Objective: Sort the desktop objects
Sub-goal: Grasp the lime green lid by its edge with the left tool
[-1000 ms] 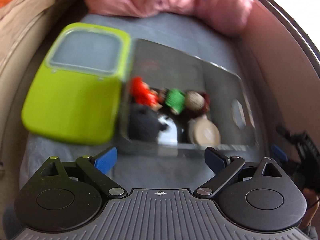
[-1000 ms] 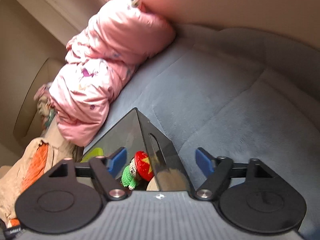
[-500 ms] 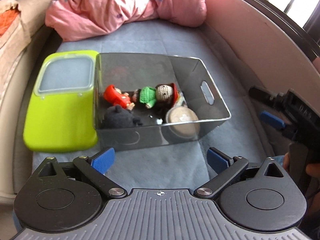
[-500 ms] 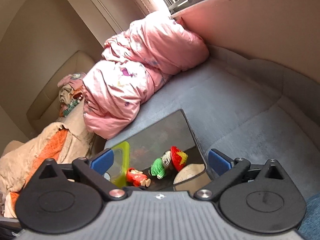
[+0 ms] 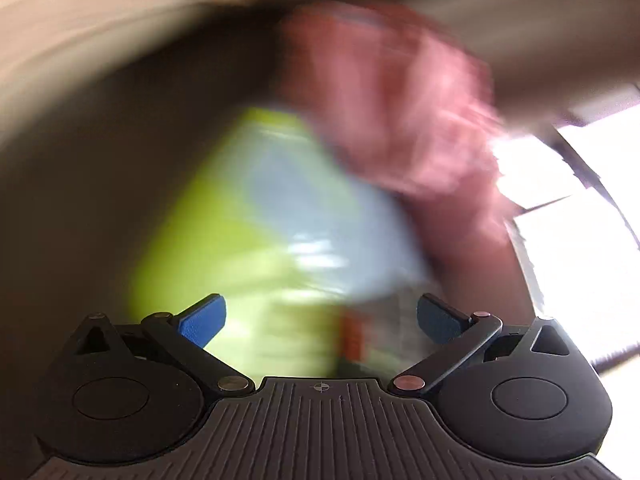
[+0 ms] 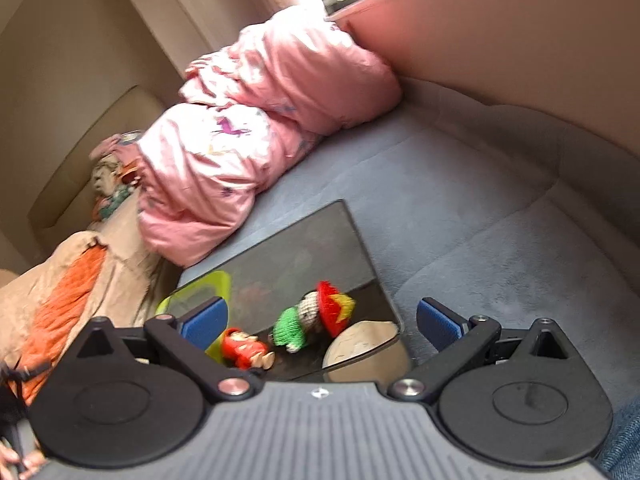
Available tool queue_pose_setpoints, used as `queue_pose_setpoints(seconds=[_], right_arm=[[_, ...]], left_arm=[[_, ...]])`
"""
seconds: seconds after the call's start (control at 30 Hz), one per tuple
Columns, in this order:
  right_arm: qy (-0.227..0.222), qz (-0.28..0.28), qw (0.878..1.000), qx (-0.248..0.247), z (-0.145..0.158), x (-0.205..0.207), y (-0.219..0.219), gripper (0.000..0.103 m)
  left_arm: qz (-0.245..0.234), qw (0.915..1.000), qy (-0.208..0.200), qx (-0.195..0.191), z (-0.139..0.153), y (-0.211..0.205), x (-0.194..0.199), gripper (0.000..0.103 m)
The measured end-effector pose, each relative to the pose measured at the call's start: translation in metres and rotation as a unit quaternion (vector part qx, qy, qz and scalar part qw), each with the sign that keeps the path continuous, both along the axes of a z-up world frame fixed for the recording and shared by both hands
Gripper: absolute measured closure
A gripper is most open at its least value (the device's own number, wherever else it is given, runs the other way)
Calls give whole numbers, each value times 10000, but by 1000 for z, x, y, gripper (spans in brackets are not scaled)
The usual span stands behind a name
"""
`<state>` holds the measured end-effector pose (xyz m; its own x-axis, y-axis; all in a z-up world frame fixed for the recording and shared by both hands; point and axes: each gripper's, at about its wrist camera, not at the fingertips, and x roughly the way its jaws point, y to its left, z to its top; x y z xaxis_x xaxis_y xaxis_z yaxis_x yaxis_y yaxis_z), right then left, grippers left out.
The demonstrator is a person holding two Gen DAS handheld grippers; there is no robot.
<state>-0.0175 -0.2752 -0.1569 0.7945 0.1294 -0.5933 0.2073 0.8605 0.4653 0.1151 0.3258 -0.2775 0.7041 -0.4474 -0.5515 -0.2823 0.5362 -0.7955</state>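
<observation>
The smoky translucent plastic bin (image 6: 304,256) sits low centre in the right wrist view on a blue-grey cushion (image 6: 460,208), holding a crocheted green-bodied doll with a red hat (image 6: 316,316), a small red figure (image 6: 242,348) and a round beige disc (image 6: 362,344). A lime-green lidded box (image 6: 218,284) touches its left side. A pink quilt (image 6: 260,136) lies upper centre. The right tongs (image 6: 322,320) are spread and empty. The left view is blurred; the left tongs (image 5: 322,318) are opening with nothing between them.
</observation>
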Motion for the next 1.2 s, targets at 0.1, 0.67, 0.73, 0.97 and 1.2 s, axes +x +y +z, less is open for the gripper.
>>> queue_pose_setpoints(seconds=[0.1,0.67,0.73,0.97,1.2], right_arm=[[224,-164,9996,-1,-13,13,7,1],[-310,1196,9923,74,-10,55,97,1],[-141,1529,9870,468,-11,66,113,1],[141,2032,9636,1732,-6,105,174,2],[538,2150,9507,2169,-13,121,190,5]], left_arm=[[246,9963,344,-750,-70,18,-13,0],[68,9948,978,-286,-15,-64,117,0],[579,9875,1031,-1039,-14,-56,115,0],[2092,9115,983,-3403,-37,-69,92,5],[593,9738,1329,-1747,-40,-84,127,59]])
